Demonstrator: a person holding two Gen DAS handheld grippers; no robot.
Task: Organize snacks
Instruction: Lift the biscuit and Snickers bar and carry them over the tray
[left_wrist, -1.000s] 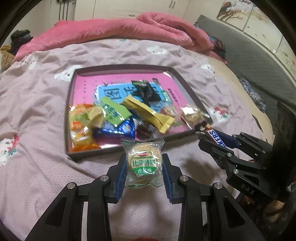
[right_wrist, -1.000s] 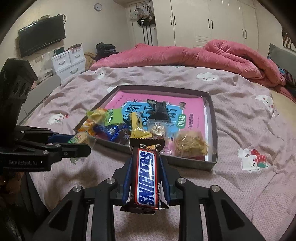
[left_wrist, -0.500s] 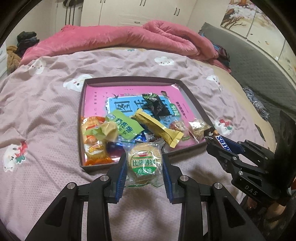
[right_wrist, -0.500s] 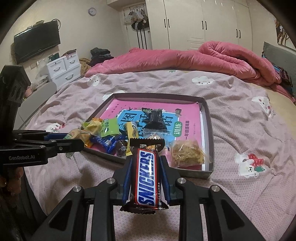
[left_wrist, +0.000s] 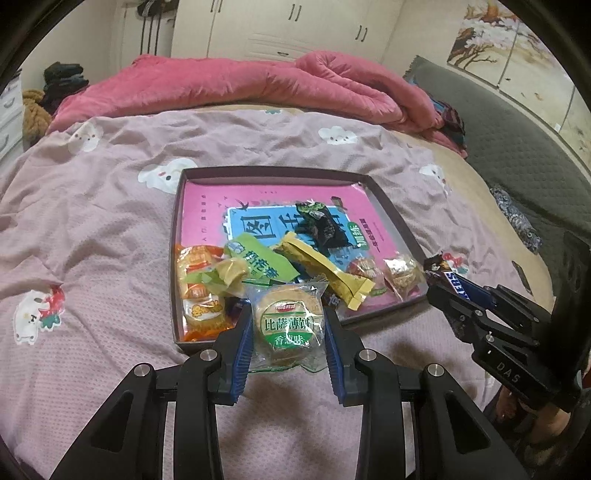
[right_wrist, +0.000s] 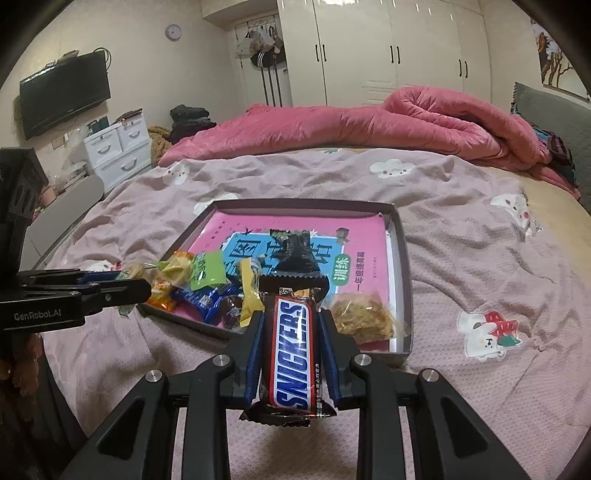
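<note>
A shallow dark tray (left_wrist: 391, 210) (right_wrist: 404, 280) lies on the bed with a pink-and-blue booklet inside and several wrapped snacks heaped at its near side. My left gripper (left_wrist: 289, 314) is shut on a round biscuit in a clear wrapper (left_wrist: 286, 325), held above the tray's near edge. My right gripper (right_wrist: 291, 314) is shut on a Snickers bar (right_wrist: 293, 354), held upright in front of the tray's near rim. In the left wrist view the right gripper (left_wrist: 443, 291) is at the tray's right corner. In the right wrist view the left gripper (right_wrist: 140, 286) is at the tray's left corner.
The bed has a mauve sheet (left_wrist: 92, 229) with animal prints. A rolled pink duvet (right_wrist: 369, 125) lies across the far side. A grey headboard (left_wrist: 524, 147) is to the right. White drawers (right_wrist: 118, 151) and a wall TV (right_wrist: 64, 92) stand left of the bed.
Both grippers have drawn back and risen slightly from the tray, each still holding its snack. The tray looks smaller and farther in both views.
</note>
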